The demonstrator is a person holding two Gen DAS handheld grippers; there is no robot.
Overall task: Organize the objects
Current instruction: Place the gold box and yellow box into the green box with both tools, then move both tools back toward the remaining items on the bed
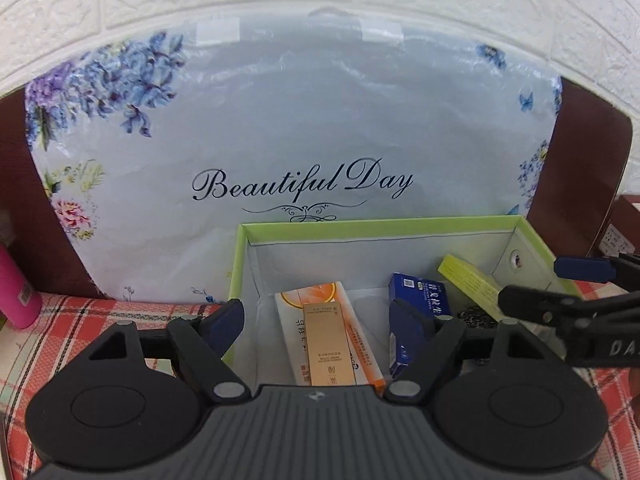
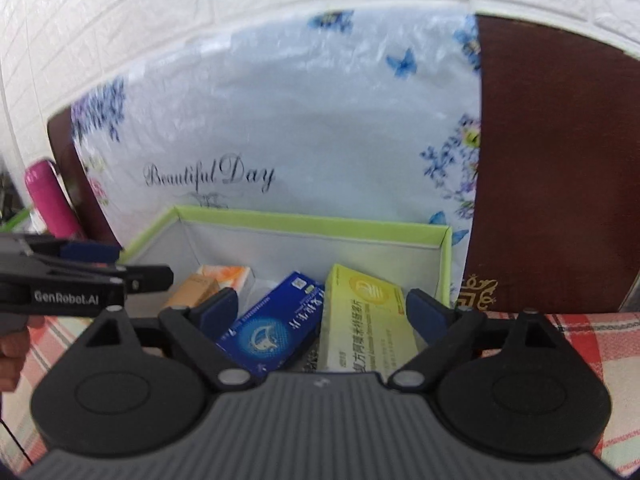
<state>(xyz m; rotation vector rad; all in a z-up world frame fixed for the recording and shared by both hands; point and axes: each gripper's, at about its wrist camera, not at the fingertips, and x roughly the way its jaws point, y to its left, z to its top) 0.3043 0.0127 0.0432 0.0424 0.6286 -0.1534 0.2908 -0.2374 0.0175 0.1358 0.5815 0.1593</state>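
Observation:
A green-rimmed box (image 1: 372, 225) with a white inside stands on the plaid cloth. In it lie a gold carton (image 1: 329, 344) on top of a white and orange carton (image 1: 296, 320), a blue carton (image 1: 420, 300) and a yellow-green carton (image 1: 468, 280). My left gripper (image 1: 320, 320) hangs open over the box's left half, its pads clear of the gold carton below. My right gripper (image 2: 324, 312) is open above the blue carton (image 2: 276, 328) and the yellow-green carton (image 2: 368, 320), gripping neither. Each gripper shows in the other's view: the right gripper (image 1: 540, 286), the left gripper (image 2: 132, 264).
A floral plastic bag (image 1: 304, 140) printed "Beautiful Day" leans on a brown board (image 2: 560, 160) behind the box. A pink bottle (image 1: 18, 292) stands at the left. Red plaid cloth (image 1: 60, 320) covers the surface. A hand (image 2: 12, 352) holds the left gripper.

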